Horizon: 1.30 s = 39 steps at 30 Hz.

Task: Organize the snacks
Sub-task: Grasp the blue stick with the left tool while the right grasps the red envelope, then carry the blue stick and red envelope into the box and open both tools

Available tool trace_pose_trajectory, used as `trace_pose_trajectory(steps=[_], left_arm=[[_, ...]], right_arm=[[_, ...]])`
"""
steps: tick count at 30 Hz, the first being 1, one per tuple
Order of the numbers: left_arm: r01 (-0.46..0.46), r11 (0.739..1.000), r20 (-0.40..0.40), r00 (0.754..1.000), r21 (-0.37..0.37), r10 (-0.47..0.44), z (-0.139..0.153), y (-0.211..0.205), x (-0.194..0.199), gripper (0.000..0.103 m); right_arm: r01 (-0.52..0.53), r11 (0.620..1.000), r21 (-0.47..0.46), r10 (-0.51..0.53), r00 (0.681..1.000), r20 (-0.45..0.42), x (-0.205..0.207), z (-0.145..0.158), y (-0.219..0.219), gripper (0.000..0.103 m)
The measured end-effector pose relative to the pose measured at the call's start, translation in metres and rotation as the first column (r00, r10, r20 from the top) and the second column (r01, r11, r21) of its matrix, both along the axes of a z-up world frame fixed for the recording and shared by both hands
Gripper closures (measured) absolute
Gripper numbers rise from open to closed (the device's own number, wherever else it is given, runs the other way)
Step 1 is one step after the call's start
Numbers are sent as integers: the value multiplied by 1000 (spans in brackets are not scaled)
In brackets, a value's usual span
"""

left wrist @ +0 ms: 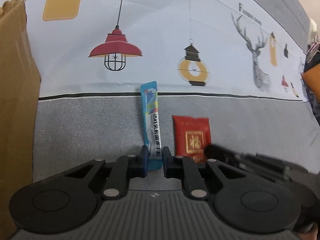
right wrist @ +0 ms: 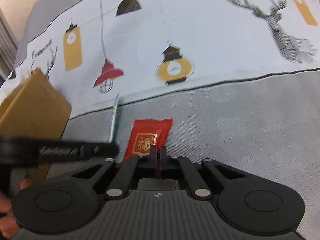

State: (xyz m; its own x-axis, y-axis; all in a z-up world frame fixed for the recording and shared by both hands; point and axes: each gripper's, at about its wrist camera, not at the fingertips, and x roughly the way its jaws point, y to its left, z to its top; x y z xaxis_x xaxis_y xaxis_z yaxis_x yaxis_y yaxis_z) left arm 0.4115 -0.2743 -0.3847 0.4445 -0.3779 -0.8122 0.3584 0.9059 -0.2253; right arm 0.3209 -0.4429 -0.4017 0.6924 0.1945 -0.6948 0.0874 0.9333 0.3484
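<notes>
Your desk (left wrist: 80, 124) wears a printed cloth, grey near you and white with lamps and deer beyond, and both snacks lie on the grey band, just ahead of your tools. Far to the left of your left tool stands the cardboard box (left wrist: 16, 100), probably where the snacks belong, which would explain why you work so near it.

The red packet (right wrist: 149, 138) lies flat just ahead of your right tool (right wrist: 158, 156), which is clenched on its near edge; a thin flat pack gives only an edge to grip.

The blue stick sachet (left wrist: 151, 120) lies lengthwise away from your left tool (left wrist: 155, 158), whose fingers have clamped its near end. Gripping the end leaves the length hanging free, so expect it to droop when lifted.
</notes>
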Motion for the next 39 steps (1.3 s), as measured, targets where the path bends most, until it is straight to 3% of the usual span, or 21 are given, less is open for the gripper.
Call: trace_pose_trajectory(steps=[1, 4, 11, 15, 21, 26, 30, 36, 39], left_arm=[[11, 1000, 15, 1000, 7, -11, 3, 0, -5, 103], [33, 998, 59, 998, 59, -37, 9, -5, -20, 103], [22, 998, 43, 999, 66, -25, 13, -1, -31, 103], [8, 988, 60, 998, 155, -17, 24, 1, -40, 103], [9, 995, 54, 998, 97, -15, 64, 23, -66, 103], [18, 998, 148, 989, 58, -27, 122, 58, -100, 103], [-6, 1000, 256, 967, 9, 4, 176, 102, -129, 103], [-53, 997, 454, 888, -49, 69, 255, 174, -173, 103], [-61, 993, 498, 861, -103, 105, 281, 211, -187, 103]], right_arm=[[3, 1000, -10, -3, 1000, 13, -2, 4, 0, 102], [-6, 1000, -11, 6, 999, 40, -6, 13, 0, 102], [-16, 1000, -8, 16, 998, 68, -15, 25, 1, 102], [-54, 998, -22, 56, 993, 101, -21, 39, 7, 102], [-96, 994, -56, 105, 979, 173, -42, 80, 28, 102], [-111, 990, -92, 130, 962, 239, -72, 123, 59, 102], [-121, 987, -105, 148, 940, 308, -91, 165, 94, 102], [-162, 972, -171, 223, 867, 445, -108, 244, 168, 102], [-200, 961, -189, 269, 828, 492, -112, 272, 205, 102]])
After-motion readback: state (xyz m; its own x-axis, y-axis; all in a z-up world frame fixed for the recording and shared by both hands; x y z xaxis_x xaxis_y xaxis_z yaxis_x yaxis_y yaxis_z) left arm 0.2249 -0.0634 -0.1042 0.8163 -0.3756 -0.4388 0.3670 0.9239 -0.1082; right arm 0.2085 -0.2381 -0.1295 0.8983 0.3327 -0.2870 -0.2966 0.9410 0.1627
